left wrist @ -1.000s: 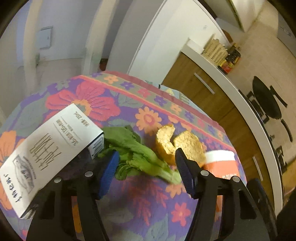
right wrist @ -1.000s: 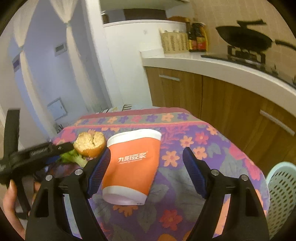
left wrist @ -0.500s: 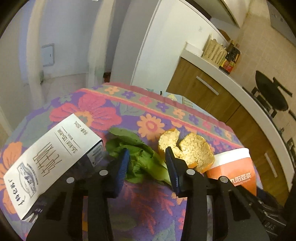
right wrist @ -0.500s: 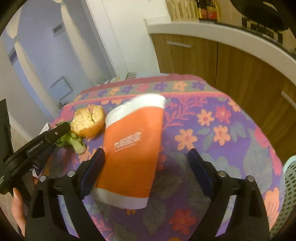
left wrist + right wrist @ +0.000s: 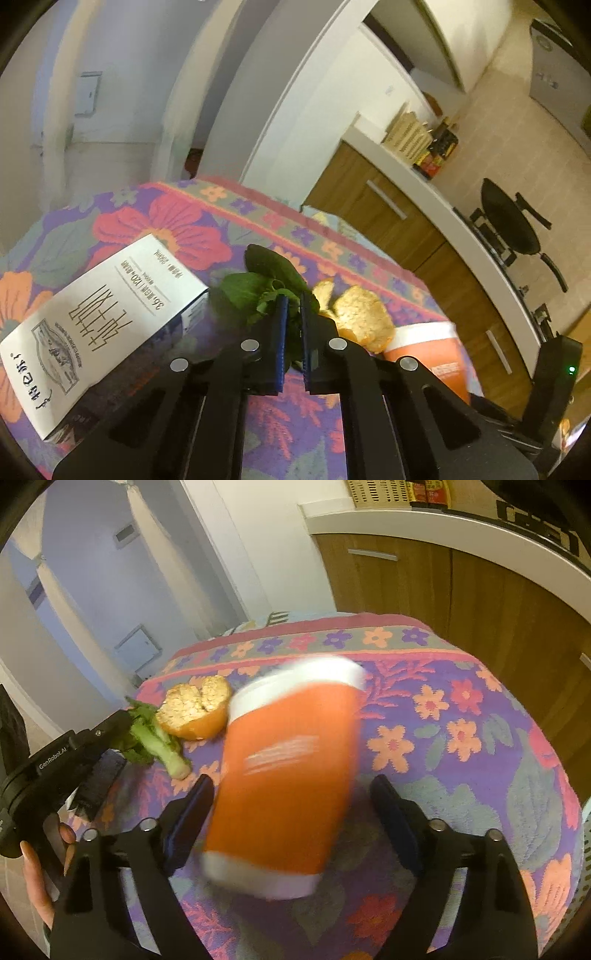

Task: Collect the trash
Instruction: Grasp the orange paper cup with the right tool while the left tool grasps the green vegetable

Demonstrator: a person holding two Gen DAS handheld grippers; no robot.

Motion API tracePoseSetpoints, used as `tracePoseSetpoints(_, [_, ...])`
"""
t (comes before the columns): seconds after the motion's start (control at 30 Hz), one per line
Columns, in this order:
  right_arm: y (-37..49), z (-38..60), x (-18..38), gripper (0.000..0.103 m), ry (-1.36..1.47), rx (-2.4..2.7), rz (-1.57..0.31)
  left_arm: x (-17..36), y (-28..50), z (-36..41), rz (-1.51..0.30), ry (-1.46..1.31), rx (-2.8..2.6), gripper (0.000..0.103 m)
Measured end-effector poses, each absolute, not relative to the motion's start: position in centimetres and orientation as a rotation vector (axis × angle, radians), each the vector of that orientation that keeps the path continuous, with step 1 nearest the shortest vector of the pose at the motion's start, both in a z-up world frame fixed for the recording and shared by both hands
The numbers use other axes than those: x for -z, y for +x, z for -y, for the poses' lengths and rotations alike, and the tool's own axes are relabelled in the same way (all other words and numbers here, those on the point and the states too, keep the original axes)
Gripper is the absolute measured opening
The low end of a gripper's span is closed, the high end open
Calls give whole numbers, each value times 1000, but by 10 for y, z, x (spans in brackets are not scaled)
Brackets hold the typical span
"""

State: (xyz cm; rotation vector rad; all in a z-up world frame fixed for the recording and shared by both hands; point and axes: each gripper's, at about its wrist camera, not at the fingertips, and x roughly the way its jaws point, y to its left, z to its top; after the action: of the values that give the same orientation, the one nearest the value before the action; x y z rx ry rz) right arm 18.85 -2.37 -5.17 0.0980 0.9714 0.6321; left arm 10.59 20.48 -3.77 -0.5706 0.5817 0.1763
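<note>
- L gripper (image 5: 291, 306): jaws clamped on leafy greens (image 5: 258, 288), left of orange peel (image 5: 364, 319).
- R gripper (image 5: 291, 794): jaws wide, closing round blurred orange cup (image 5: 288, 794); pads not touching.

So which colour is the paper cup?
Orange with white rims, the paper cup; right wrist view shows it best.

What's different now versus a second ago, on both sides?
The left tongs went from wide open to shut on the green leaf. The right tongs came down closer around the orange cup; their jaws are closing but don't press it yet. The cup now looks tilted and blurred. The orange peel, white carton and tablecloth stayed put.
</note>
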Motion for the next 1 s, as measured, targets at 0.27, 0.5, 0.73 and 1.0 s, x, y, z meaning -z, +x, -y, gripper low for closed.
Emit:
tracePoseSetpoints(0.27, [182, 19, 47, 55, 66, -662, -950, 17, 86, -192, -538, -518, -109, 0])
tracePoseSetpoints(0.5, [173, 27, 36, 55, 79, -667, -868, -5, 61, -178, -476, -475, -46, 0])
tracePoseSetpoints(0.73, [156, 47, 21, 55, 122, -668, -745, -30, 43, -158, -442, -437, 19, 0])
tracePoseSetpoints(1.0, [123, 107, 0, 55, 147, -599, -662, -55, 33, -122, -418, -385, 95, 0])
